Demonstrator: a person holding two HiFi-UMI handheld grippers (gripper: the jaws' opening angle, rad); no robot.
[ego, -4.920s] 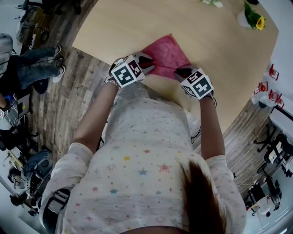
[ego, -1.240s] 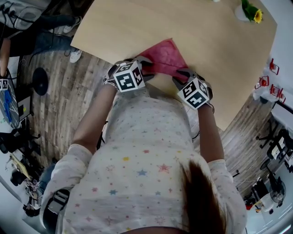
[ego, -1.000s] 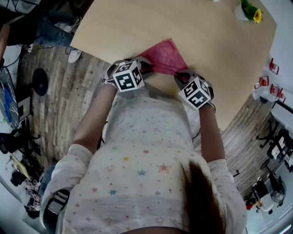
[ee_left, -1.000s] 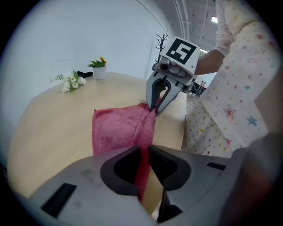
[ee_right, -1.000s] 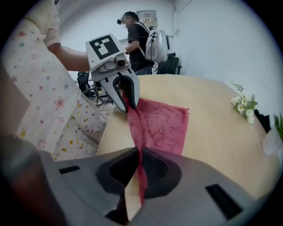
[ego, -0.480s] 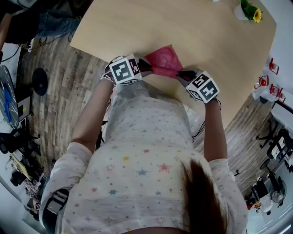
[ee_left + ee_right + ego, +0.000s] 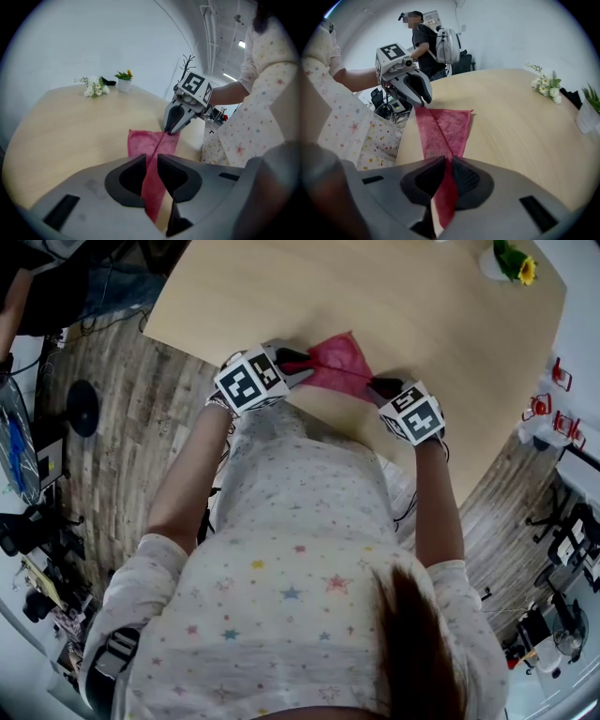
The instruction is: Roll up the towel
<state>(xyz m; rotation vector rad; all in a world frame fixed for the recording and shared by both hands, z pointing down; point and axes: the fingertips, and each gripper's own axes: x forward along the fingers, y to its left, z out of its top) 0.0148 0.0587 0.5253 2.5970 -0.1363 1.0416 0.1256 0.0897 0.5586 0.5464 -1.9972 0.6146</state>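
Observation:
A pink-red towel (image 7: 336, 362) lies near the front edge of the light wood table (image 7: 394, 296), its near edge lifted off the top. My left gripper (image 7: 292, 362) is shut on the towel's (image 7: 151, 154) left near corner, cloth pinched between the jaws. My right gripper (image 7: 379, 386) is shut on the right near corner of the towel (image 7: 443, 129). The near edge is stretched between both grippers and folded over the far part, which rests flat. In the left gripper view the right gripper (image 7: 171, 132) shows; in the right gripper view the left gripper (image 7: 425, 101) shows.
A white pot with a yellow flower (image 7: 511, 273) stands at the table's far right; white flowers (image 7: 546, 86) lie beside it. A person with a backpack (image 7: 436, 44) stands beyond the table's left. Wood floor (image 7: 131, 446) lies left, red clips (image 7: 548, 413) on the right.
Both grippers have lifted the towel's near edge and carried it away from the body, folding it over the far part. The visible towel is shorter than a second ago.

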